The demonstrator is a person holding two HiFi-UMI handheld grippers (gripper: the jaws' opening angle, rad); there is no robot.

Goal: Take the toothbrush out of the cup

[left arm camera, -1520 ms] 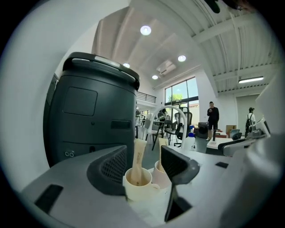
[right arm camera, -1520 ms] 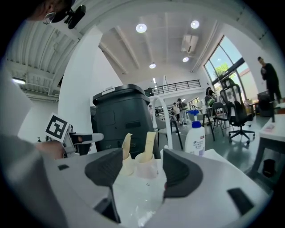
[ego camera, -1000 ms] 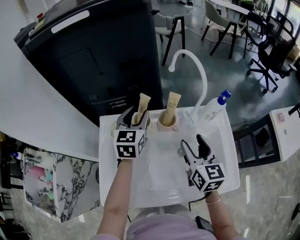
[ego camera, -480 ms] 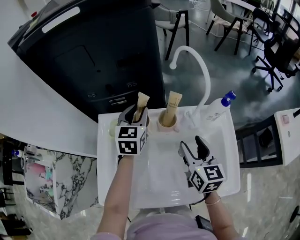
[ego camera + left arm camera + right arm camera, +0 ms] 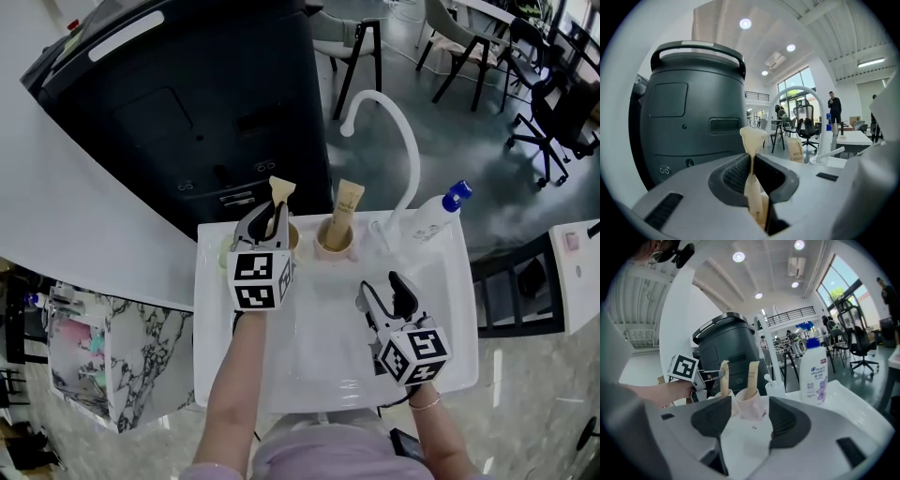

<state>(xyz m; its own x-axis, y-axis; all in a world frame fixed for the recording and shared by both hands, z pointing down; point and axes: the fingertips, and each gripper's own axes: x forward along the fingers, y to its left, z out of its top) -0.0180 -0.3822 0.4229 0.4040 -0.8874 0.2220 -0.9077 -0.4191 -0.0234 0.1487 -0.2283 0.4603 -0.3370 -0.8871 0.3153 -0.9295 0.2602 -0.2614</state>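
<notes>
A tan toothbrush pack stands in the left cup at the back rim of the white sink. My left gripper has just been closing and is now shut on this pack, pads pressed to both sides. A second pack stands in the pink cup beside it. My right gripper hangs over the basin, open; its jaws have just been closing slightly, with nothing between them. In the right gripper view both cups sit ahead of the right gripper.
A white curved faucet rises behind the cups. A white bottle with a blue cap stands at the sink's back right corner. A large dark bin stands behind the sink. Chairs stand on the floor beyond.
The left jaws have closed onto the tan toothbrush pack in the left cup. The right gripper has stayed in place over the basin.
</notes>
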